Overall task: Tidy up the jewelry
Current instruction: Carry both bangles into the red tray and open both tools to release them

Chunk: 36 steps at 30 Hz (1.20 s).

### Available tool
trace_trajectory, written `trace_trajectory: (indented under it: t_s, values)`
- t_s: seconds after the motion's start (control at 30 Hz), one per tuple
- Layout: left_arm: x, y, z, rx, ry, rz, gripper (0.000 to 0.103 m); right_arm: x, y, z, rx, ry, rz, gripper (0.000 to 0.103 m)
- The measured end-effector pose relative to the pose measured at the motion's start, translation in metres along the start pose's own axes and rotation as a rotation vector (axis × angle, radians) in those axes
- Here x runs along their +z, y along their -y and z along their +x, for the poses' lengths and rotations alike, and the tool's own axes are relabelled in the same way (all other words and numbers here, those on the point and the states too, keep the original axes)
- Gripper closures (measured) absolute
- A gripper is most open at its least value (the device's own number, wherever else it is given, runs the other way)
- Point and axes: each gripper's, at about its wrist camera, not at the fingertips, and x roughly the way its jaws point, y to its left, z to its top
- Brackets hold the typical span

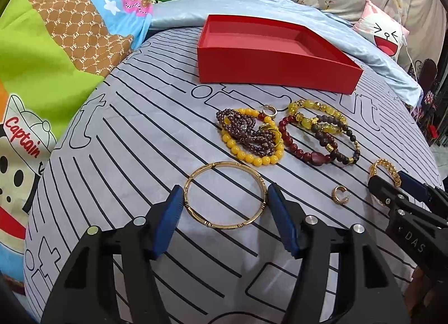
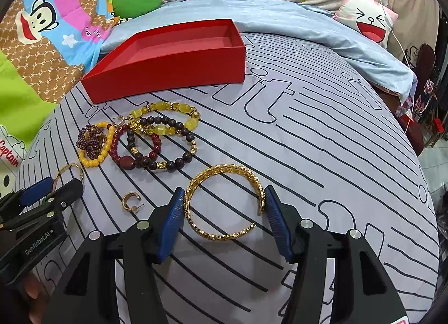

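Note:
An empty red box (image 1: 277,69) sits on the striped bed sheet; it also shows in the right wrist view (image 2: 168,69). A thin gold bangle (image 1: 224,194) lies flat between the open fingers of my left gripper (image 1: 224,198), which flank it. A gold chain cuff (image 2: 224,203) lies between the open fingers of my right gripper (image 2: 224,200). A pile of beaded bracelets (image 1: 288,133) in yellow, purple, red and dark brown lies in front of the box, also seen in the right wrist view (image 2: 140,139). A small gold hoop earring (image 1: 340,193) lies between the two grippers.
A cartoon-print blanket (image 1: 56,43) lies at the left. A light blue quilt (image 2: 308,27) and a smiley pillow (image 2: 369,21) lie behind the box. The bed edge drops off at the right (image 2: 420,155).

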Motion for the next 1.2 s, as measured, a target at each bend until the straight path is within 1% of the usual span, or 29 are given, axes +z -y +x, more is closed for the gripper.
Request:
trace_trajectory:
  t_s: [0.17,0.23,0.37,0.5,0.63,0.77,0.83,0.9,0.93,1.07,1.2]
  values:
    - [0.007,-0.001,-0.010,-0.008,0.008,-0.007,0.044,0.007,0.002,-0.008,0.022,0.011,0.003,0.048]
    - [0.012,-0.001,-0.015,-0.010,0.020,-0.002,0.044,0.015,0.002,-0.012,0.030,0.020,0.002,0.048]
    - [0.034,-0.001,-0.024,-0.023,0.043,0.010,0.044,0.039,0.000,-0.018,0.047,0.050,-0.024,0.048]
    - [0.072,0.001,-0.027,-0.030,0.091,0.032,0.044,0.075,-0.002,-0.017,0.071,0.083,-0.045,0.048]
    - [0.120,0.006,-0.020,-0.041,0.133,0.057,0.044,0.125,0.001,-0.006,0.121,0.095,-0.030,0.048]
    - [0.175,0.012,0.004,-0.028,0.169,0.093,0.044,0.183,-0.004,0.020,0.141,0.096,-0.041,0.048]
    - [0.197,0.015,0.019,-0.031,0.172,0.108,0.044,0.210,-0.009,0.037,0.147,0.087,-0.051,0.048]
    - [0.224,0.019,0.042,-0.027,0.160,0.125,0.044,0.233,-0.014,0.053,0.153,0.075,-0.060,0.048]
    - [0.231,0.019,0.050,-0.026,0.153,0.128,0.044,0.248,-0.017,0.065,0.153,0.068,-0.063,0.048]
    - [0.266,0.023,0.092,-0.024,0.113,0.128,0.044,0.281,-0.030,0.099,0.147,0.035,-0.081,0.048]
    - [0.283,0.023,0.124,-0.020,0.075,0.118,0.044,0.297,-0.035,0.131,0.140,-0.013,-0.086,0.048]
